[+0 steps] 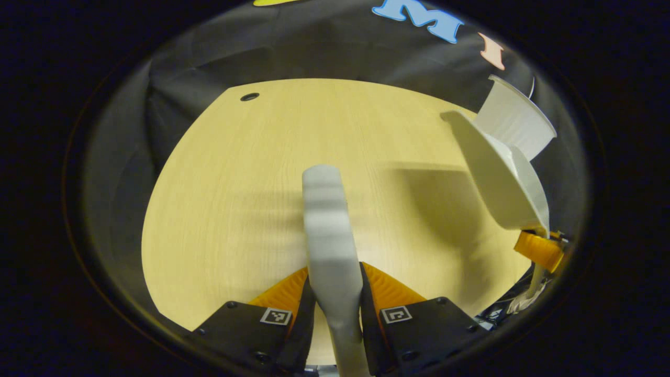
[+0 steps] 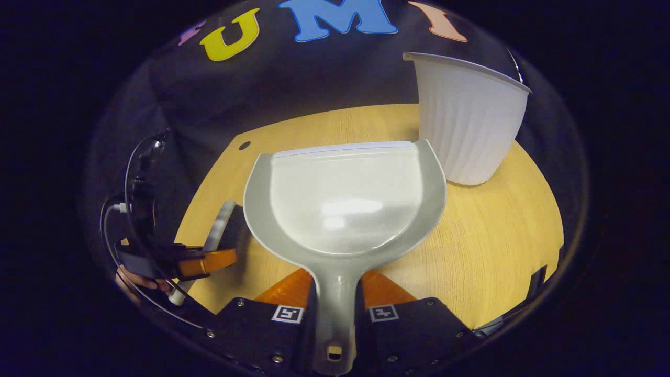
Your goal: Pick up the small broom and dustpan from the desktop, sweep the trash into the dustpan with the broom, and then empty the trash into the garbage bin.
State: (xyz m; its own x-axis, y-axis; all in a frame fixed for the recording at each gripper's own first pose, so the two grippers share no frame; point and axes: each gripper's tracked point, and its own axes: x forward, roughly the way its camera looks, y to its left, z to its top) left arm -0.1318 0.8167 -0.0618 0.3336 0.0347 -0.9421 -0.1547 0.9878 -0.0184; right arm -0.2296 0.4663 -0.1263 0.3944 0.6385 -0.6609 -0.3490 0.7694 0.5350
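Nearest you in the left gripper view, the left tool (image 1: 335, 309) pinches the grey handle of the broom (image 1: 327, 225), which sticks straight out over the bare worktop (image 1: 235, 199); the bristle end is hidden from that camera. To the right in the same view, the dustpan (image 1: 502, 183) hangs tilted above the worktop's right edge, carried by the right tool, with the white bin (image 1: 515, 123) just behind it.

In the right gripper view, going left to right: a hand (image 2: 141, 283) holds the left tool with the broom at the left edge, then the right tool (image 2: 335, 314) presses both fingers on the dustpan's stem, the pan's scoop facing you and its front lip pointing toward the far wall, then the bin stands upright on the worktop near the far right corner, just beside the pan's right wing.

I see no trash in the pan or on the wood, so I cannot tell whether the sweeping is done or the tipping is already finished.

The risks, as I judge them: the pan's right wing is close to the bin wall, so a careless swing could knock the light bin over or off the edge. If anything is in the pan, tipping it before the lip clears the rim would spill it onto the worktop. The broom handle is held only at its end and could twist in the grip.
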